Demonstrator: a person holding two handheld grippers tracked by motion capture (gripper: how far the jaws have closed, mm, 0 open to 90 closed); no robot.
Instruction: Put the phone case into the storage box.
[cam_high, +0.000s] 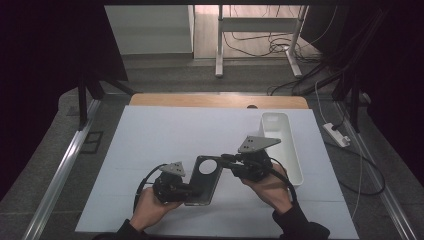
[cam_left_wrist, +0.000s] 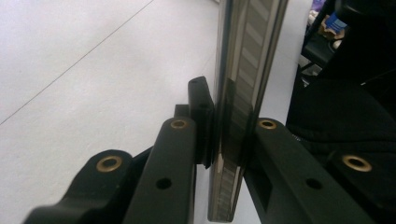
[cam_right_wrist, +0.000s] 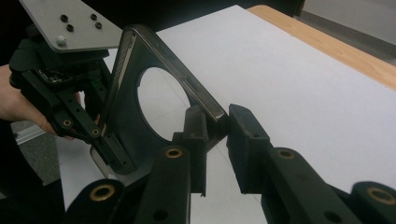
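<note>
High view: dim room, white table (cam_high: 150, 135) with a wooden far edge, white tray (cam_high: 295, 165) on its right side. A dark phone case (cam_high: 202, 192) with a round camera cutout is held just above the table centre, between both grippers. Left gripper (cam_high: 192, 187) is on the case's left edge, right gripper (cam_high: 225, 161) at its top right corner.

Left gripper view: jaws clamped tight on the case (cam_left_wrist: 243, 70), seen edge-on and standing upright, white tabletop behind.

Right gripper view: jaws sit either side of the case (cam_right_wrist: 140, 116) corner, one pad touching, a slight gap at the other. Not yet a firm pinch. Left gripper (cam_right_wrist: 100, 133) holds the far edge.
</note>
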